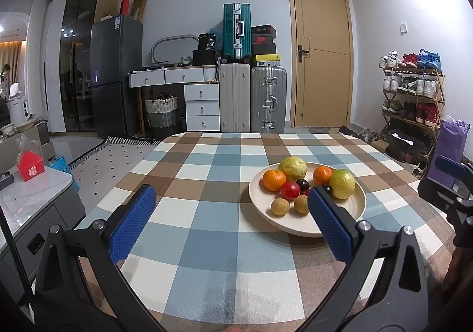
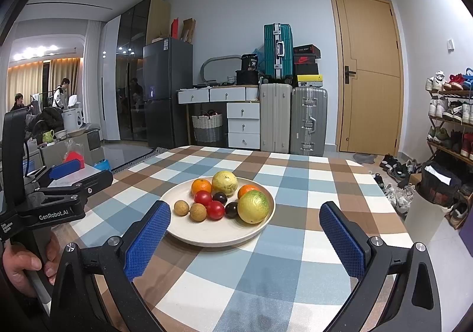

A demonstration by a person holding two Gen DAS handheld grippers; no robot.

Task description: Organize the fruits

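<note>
Both tongs hang spread wide and empty, left gripper [image 1: 230, 222] and right gripper [image 2: 245, 237], short of the plate [image 2: 189, 231] on the checked table. Its fruits look round, probably slippery; the small tomato [image 2: 215, 210] bruises easily, so pinch across the middle.

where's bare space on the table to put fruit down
The checked tablecloth is bare all round the plate: a wide strip from the plate to the far edge, and the near stretch between the open right tongs. The left tongs also frame bare cloth. The plate itself is crowded, with fruit filling its far half.
</note>
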